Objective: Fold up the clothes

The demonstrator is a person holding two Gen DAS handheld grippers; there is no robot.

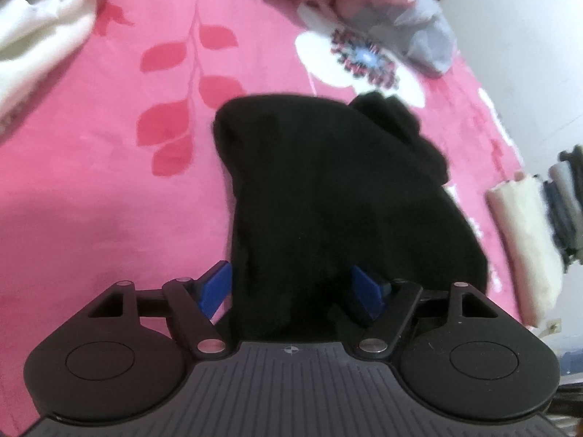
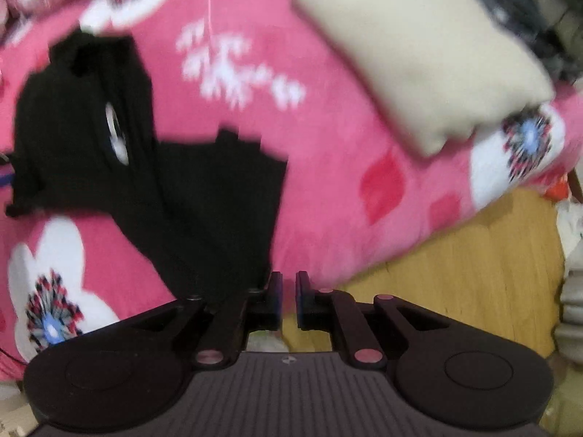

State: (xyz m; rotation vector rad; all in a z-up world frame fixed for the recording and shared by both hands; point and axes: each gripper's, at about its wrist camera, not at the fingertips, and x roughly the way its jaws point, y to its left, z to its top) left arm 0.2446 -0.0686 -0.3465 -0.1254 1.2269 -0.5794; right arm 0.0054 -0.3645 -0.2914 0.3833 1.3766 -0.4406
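A black garment (image 1: 328,189) lies partly folded on the pink flowered bedspread (image 1: 91,182). My left gripper (image 1: 291,287) is open, its blue pads (image 1: 215,287) spread on either side of the garment's near end, which lies between them. In the right wrist view the same black garment (image 2: 153,167) lies to the left, with a small white label (image 2: 116,134) showing. My right gripper (image 2: 288,298) is nearly shut and empty, at the bed's edge just right of the garment.
A folded cream garment (image 2: 419,54) lies on the bed at the right, with dark folded clothes (image 1: 568,211) beyond it. White clothes (image 1: 40,36) are piled at the far left and a grey one (image 1: 426,36) at the back. Wooden floor (image 2: 455,273) shows beside the bed.
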